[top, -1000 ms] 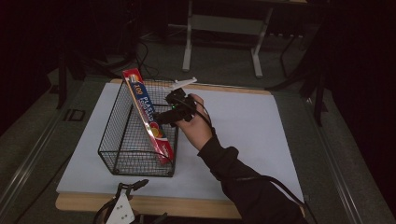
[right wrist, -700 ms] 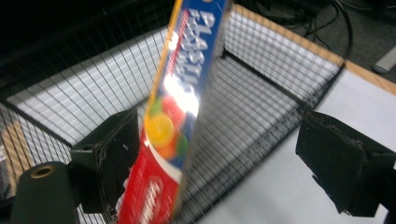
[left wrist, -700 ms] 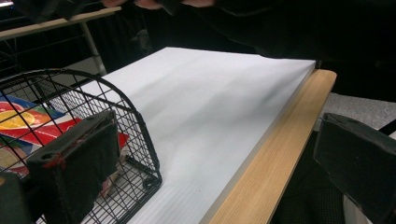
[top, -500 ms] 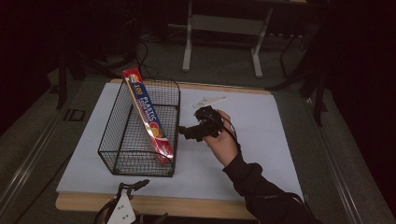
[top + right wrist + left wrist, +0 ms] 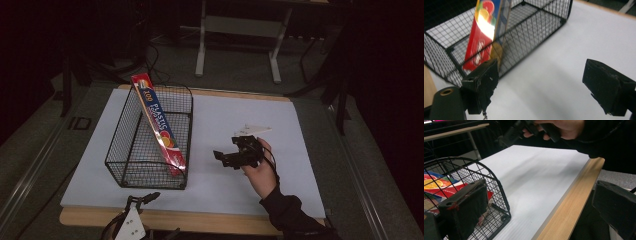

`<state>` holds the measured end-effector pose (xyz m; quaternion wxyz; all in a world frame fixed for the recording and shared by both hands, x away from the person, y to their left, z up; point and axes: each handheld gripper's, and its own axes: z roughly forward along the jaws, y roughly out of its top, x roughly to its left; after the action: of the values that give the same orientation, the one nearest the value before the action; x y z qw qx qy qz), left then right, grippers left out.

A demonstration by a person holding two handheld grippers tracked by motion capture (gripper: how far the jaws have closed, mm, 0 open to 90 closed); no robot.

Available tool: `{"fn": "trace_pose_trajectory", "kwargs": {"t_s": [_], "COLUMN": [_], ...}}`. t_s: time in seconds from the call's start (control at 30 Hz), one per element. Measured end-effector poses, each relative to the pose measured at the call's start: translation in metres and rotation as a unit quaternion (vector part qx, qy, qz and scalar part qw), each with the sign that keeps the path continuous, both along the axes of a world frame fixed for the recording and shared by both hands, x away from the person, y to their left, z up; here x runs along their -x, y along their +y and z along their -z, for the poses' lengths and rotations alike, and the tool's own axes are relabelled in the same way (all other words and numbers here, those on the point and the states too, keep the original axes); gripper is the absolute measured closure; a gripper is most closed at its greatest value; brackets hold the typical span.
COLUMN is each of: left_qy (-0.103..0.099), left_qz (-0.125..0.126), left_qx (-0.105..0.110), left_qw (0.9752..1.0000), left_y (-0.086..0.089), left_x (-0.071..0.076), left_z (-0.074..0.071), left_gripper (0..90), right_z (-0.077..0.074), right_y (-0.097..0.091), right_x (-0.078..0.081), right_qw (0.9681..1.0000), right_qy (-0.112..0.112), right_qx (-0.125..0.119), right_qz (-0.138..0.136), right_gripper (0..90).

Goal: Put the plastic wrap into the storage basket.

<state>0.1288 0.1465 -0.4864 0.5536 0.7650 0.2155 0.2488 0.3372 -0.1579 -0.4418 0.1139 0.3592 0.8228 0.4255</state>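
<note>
In the high view, a black wire basket (image 5: 150, 137) is seen on the left half of a white board (image 5: 300, 150) laid over a wooden-edged table (image 5: 165, 221). A long red and blue cardboard box of plastic wrap (image 5: 159, 125) is stood tilted inside the basket, its upper end projecting above the far rim. The right gripper (image 5: 223, 157) is held in a hand (image 5: 261, 170) above the board, to the right of the basket and apart from it, jaws parted and empty. The left gripper (image 5: 145, 199) is seen at the table's near edge. In the left gripper view, the left jaws are spread wide with nothing between them, the basket corner close beside one. In the right gripper view, the right jaws are likewise spread wide and empty, pointed toward the basket and box.
</note>
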Motion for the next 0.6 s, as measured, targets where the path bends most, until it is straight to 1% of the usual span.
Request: {"fn": "trace_pose_trajectory", "kwargs": {"t_s": [0.03, 0.07, 0.1, 0.13, 0.2, 0.23, 0.37, 0.4, 0.47, 0.57, 0.6], "left_qy": [0.000, 0.000, 0.000, 0.000, 0.000, 0.001, 0.001, 0.001, 0.001, 0.001, 0.001], "left_qz": [0.000, 0.001, 0.001, 0.000, 0.000, 0.000, 0.000, 0.000, 0.001, 0.001, 0.001], "left_qx": [0.000, -0.001, -0.001, -0.001, -0.001, -0.001, -0.001, -0.001, -0.001, -0.001, -0.001], "left_qw": [1.0000, 1.0000, 1.0000, 1.0000, 1.0000, 1.0000, 1.0000, 1.0000, 1.0000, 1.0000, 1.0000], "left_y": [0.000, 0.000, 0.000, 0.000, 0.000, 0.000, 0.000, 0.000, 0.000, 0.000, 0.000], "left_x": [0.000, 0.000, 0.000, 0.000, 0.000, 0.000, 0.000, 0.000, 0.000, 0.000, 0.000], "left_z": [0.000, 0.000, 0.000, 0.000, 0.000, 0.000, 0.000, 0.000, 0.000, 0.000, 0.000], "left_gripper": [0.9, 1.0, 1.0, 0.9, 1.0, 0.9, 0.9, 0.9, 0.9, 0.9, 0.9], "right_z": [0.000, 0.006, 0.006, 0.011, 0.013, 0.016, 0.018, 0.018, 0.019, 0.021, 0.022], "right_y": [0.000, -0.007, -0.007, -0.014, -0.017, -0.023, -0.035, -0.035, -0.041, -0.047, -0.049], "right_x": [0.000, 0.003, 0.003, 0.008, 0.009, 0.012, 0.020, 0.020, 0.026, 0.032, 0.034], "right_qw": [1.0000, 1.0000, 1.0000, 0.9999, 0.9999, 0.9998, 0.9997, 0.9997, 0.9999, 0.9999, 0.9999], "right_qy": [0.000, 0.007, 0.007, 0.012, 0.012, 0.016, 0.016, 0.016, 0.009, 0.008, 0.011], "right_qx": [0.000, 0.000, 0.000, 0.000, 0.000, -0.007, -0.013, -0.013, -0.008, -0.006, -0.005], "right_qz": [0.000, 0.003, 0.003, 0.006, 0.006, 0.006, 0.011, 0.011, 0.010, 0.011, 0.011], "right_gripper": [13.4, 13.4, 13.4, 13.4, 13.4, 13.3, 13.4, 13.4, 13.3, 13.3, 13.3]}}
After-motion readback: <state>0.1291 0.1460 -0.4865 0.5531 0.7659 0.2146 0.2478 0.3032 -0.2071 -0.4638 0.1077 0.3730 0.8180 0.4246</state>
